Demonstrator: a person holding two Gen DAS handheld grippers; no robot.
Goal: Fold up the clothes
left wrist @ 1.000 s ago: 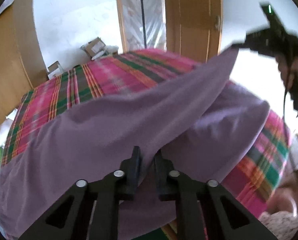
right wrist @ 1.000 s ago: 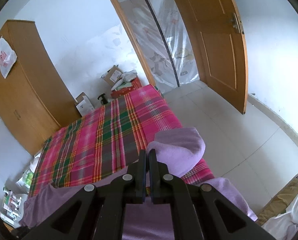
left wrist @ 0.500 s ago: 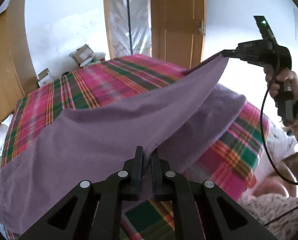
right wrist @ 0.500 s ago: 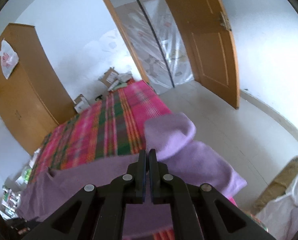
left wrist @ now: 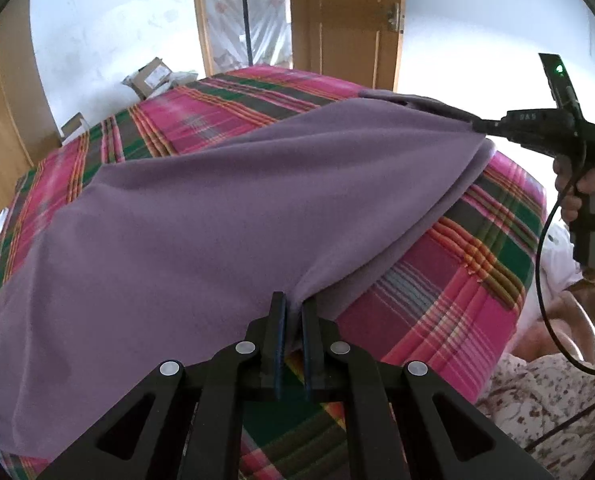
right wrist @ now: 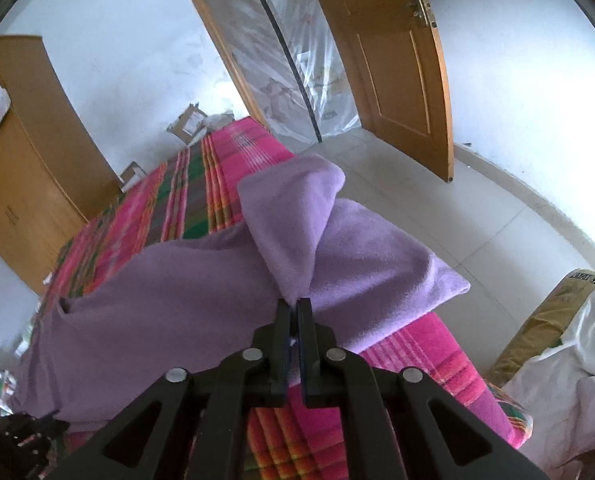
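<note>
- The soft purple fleece garment (left wrist: 201,216) lies spread over the bed's pink-and-green plaid cover (left wrist: 477,272), with one edge lifted off it along the bed's near edge.
- The left gripper (left wrist: 293,312) has its black fingers closed to a narrow slit, with a corner of the fleece pinched between them.
- The right gripper (right wrist: 295,308) is clamped on a second bunch of the same fleece, nearer the bed's right-hand edge.
- The step appears to be carrying the lifted edge across to make a fold; doing it well likely means keeping the stretch between both grips taut and level, so the fleece lays flat without a ridge.
- Only the left wrist view shows the right gripper from outside, held in the person's hand (left wrist: 585,196), and the straight line of fabric between the two grips.
- Only the right wrist view shows a loose flap (right wrist: 293,208) standing up beyond the fingers, and a corner (right wrist: 437,280) overhanging the tiled floor (right wrist: 477,216).
</note>
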